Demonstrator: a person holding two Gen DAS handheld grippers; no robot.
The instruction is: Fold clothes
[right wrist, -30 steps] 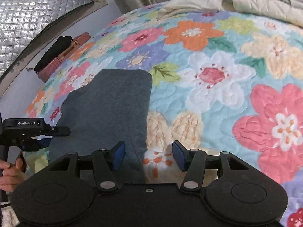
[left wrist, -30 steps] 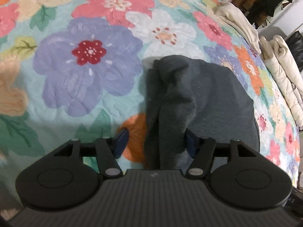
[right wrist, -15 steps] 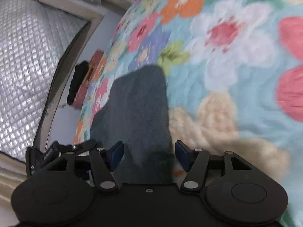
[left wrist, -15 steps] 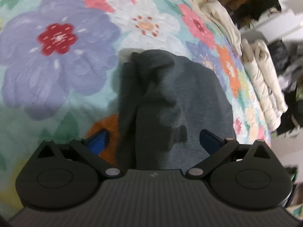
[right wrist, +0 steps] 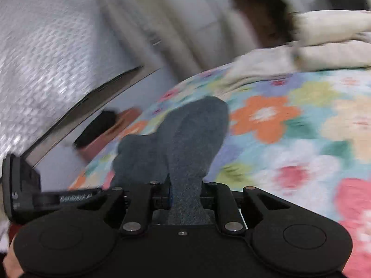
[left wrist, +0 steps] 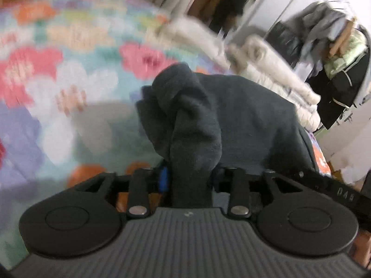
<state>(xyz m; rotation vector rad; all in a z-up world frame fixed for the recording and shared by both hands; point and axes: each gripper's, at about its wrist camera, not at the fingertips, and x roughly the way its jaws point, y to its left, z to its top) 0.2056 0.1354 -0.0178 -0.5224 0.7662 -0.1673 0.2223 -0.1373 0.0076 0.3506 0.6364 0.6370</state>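
Observation:
A dark grey garment (left wrist: 243, 120) lies on the floral quilt (left wrist: 81, 81). My left gripper (left wrist: 189, 178) is shut on a bunched edge of it, and the cloth rises in folds between the jaws. In the right wrist view my right gripper (right wrist: 185, 195) is shut on another edge of the grey garment (right wrist: 185, 134), which lifts off the quilt (right wrist: 289, 139). The left gripper's body (right wrist: 46, 199) shows at the left of the right wrist view. Both views are blurred by motion.
Folded cream clothes (left wrist: 266, 69) are stacked along the bed's far side, also in the right wrist view (right wrist: 324, 41). Dark clothes (left wrist: 336, 85) hang beyond the bed. A quilted silver panel (right wrist: 46, 58) and a brown bag (right wrist: 109, 134) stand off the bed's left edge.
Both grippers have closed on the grey garment's near edge and lifted it off the quilt. Both cameras have tilted up, so the room beyond the bed shows.

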